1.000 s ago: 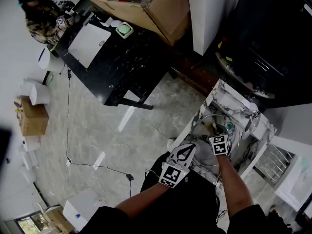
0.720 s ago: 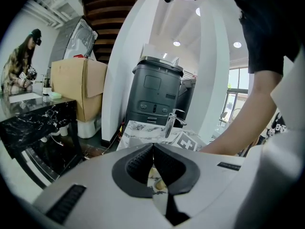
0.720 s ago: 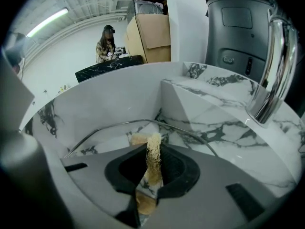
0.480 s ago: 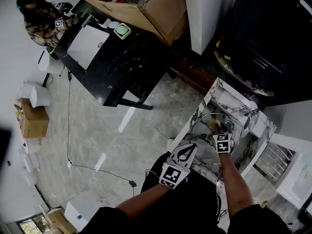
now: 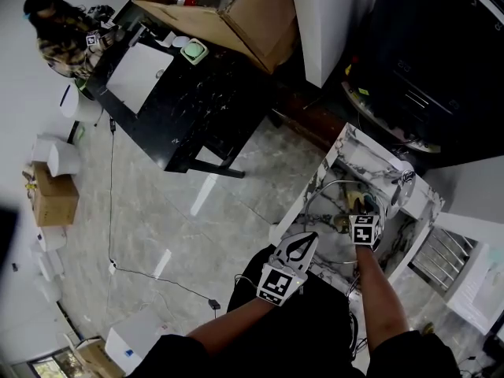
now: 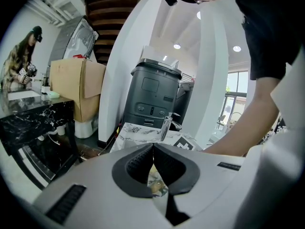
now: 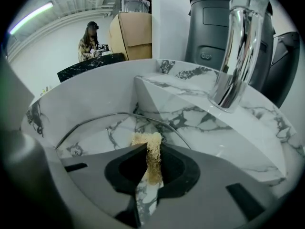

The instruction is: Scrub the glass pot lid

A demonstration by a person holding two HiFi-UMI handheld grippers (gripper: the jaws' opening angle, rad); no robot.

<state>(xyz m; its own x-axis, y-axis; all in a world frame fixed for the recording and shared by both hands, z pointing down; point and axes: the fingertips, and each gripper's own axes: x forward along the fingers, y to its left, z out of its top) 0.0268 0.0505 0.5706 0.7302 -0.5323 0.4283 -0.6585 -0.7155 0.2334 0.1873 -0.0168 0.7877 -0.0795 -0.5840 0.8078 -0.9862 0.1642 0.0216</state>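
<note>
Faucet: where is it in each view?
Head view: faucet right of centre, at the far edge of the marble sink.
Left gripper view: faucet centre, small, upright.
Right gripper view: faucet top right, large, above the scrub pad.
Shared landmark: cardboard box, top centre, left, top left of centre.

Glass lid lies in the sink, faucet behind it rightward.
</note>
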